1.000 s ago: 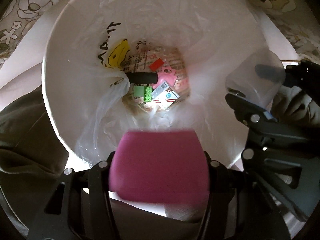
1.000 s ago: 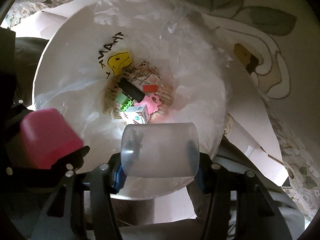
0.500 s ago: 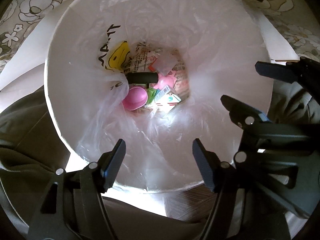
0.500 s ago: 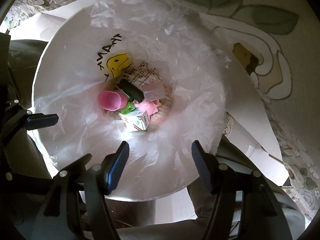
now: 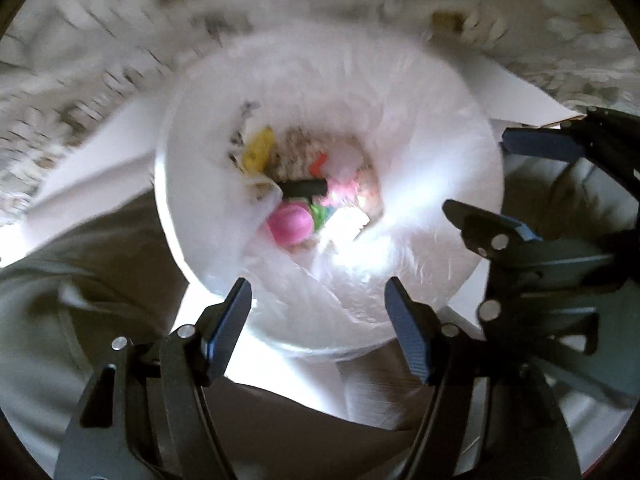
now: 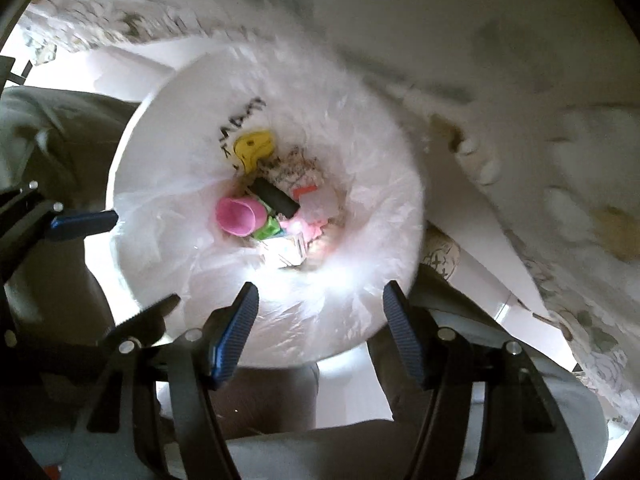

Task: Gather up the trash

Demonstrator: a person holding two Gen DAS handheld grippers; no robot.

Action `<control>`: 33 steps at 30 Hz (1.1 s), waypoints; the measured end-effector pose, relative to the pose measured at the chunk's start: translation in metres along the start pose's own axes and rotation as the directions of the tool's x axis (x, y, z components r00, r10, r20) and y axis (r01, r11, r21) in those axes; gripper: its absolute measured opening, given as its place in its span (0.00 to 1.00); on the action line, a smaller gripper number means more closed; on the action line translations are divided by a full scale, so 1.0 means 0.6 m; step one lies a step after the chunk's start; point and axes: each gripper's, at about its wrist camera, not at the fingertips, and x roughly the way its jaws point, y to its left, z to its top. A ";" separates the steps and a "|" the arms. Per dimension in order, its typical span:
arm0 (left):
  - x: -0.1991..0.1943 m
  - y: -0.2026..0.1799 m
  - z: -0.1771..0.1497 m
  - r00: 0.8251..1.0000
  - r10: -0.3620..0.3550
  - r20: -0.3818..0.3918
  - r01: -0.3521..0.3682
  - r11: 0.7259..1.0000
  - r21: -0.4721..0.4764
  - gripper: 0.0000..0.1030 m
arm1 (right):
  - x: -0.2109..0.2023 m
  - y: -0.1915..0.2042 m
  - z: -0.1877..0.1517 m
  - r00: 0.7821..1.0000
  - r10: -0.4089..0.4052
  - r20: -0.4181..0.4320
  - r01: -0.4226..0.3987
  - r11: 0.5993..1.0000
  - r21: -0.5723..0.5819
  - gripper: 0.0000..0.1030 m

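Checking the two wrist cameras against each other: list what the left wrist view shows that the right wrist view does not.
Left wrist only: the pink cup seen from its closed side, and both fingers of the right gripper.

Right wrist only: the pink cup's open mouth, black lettering on the liner, a clear plastic piece.

Both: the white lined bin, yellow print, black cylinder, both grippers empty.

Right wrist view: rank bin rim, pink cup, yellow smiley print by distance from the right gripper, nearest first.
1. Bin rim, just beyond the open right gripper.
2. Pink cup, down at the bottom, left.
3. Yellow smiley print, on the bag's far wall.
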 end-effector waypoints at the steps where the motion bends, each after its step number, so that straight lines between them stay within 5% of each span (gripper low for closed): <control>1: -0.011 0.001 -0.005 1.000 0.009 0.020 -0.009 1.000 0.007 0.67 | -0.013 0.001 -0.004 1.000 -0.002 0.018 0.002 1.000 -0.001 0.65; 7: -0.105 0.002 -0.027 0.980 0.065 0.190 -0.069 0.998 0.015 0.67 | -0.110 -0.007 -0.031 0.987 0.009 0.159 -0.013 1.000 0.029 0.65; 14: -0.225 0.009 -0.061 0.913 0.123 0.389 -0.116 0.992 -0.042 0.67 | -0.224 0.004 -0.075 0.945 -0.017 0.325 0.008 1.000 0.029 0.69; 18: -0.298 0.009 -0.097 0.847 0.166 0.506 -0.149 0.986 -0.075 0.67 | -0.284 0.018 -0.111 0.908 -0.034 0.418 0.022 0.999 0.035 0.73; 26: -0.425 -0.013 -0.167 0.722 0.194 0.664 -0.195 0.978 -0.074 0.74 | -0.414 0.042 -0.185 0.794 -0.095 0.600 0.072 0.995 0.063 0.85; 29: -0.473 -0.026 -0.209 0.657 0.200 0.727 -0.203 0.975 -0.086 0.79 | -0.453 0.056 -0.215 0.751 -0.118 0.650 0.095 0.993 0.070 0.89; 33: -0.500 -0.046 -0.254 0.622 0.206 0.756 -0.211 0.973 -0.092 0.81 | -0.484 0.076 -0.258 0.711 -0.133 0.690 0.107 0.991 0.082 0.92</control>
